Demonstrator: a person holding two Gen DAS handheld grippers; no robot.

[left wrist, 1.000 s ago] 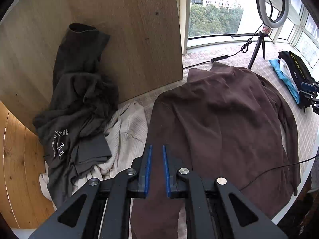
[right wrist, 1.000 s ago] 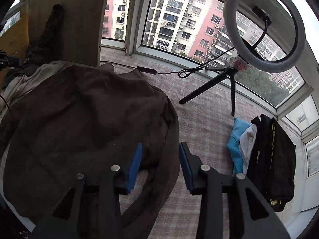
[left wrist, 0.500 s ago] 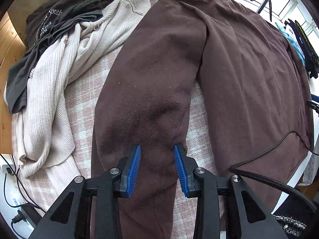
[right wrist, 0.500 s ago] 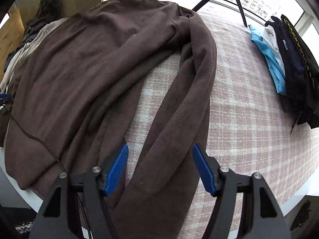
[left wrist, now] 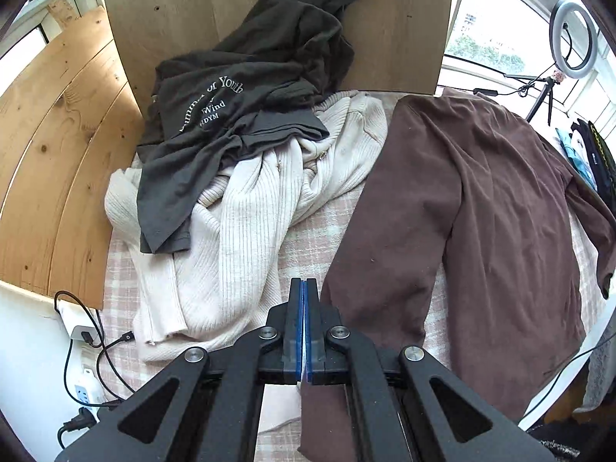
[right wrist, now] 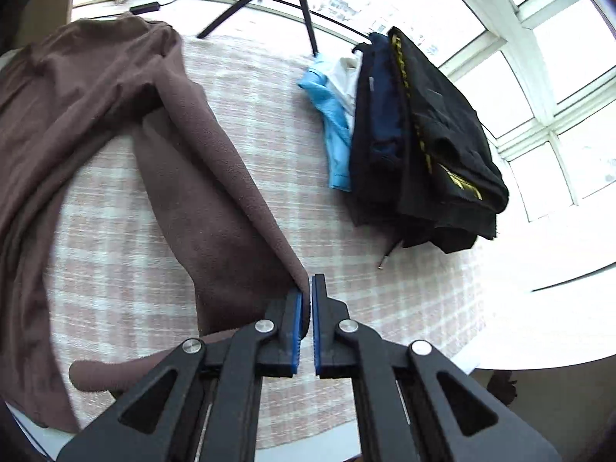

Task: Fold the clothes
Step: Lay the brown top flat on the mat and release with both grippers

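Your right gripper (right wrist: 307, 308) is clamped on the brown sweater's (right wrist: 96, 88) sleeve edge, lower centre, ready to fold inward. Your left gripper (left wrist: 304, 323) is shut, apparently on nothing, beside the sweater's other sleeve.

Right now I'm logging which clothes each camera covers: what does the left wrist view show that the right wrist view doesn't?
Only the left wrist view shows the dark grey printed T-shirt heaped on the cream ribbed cardigan, the wooden panel behind them, and the shut left gripper.

Only the right wrist view shows the right gripper shut on the edge of a sleeve.

Both show the brown sweater, the checked cloth under it, and the folded stack of dark and blue clothes, though that is only a sliver in the left view.
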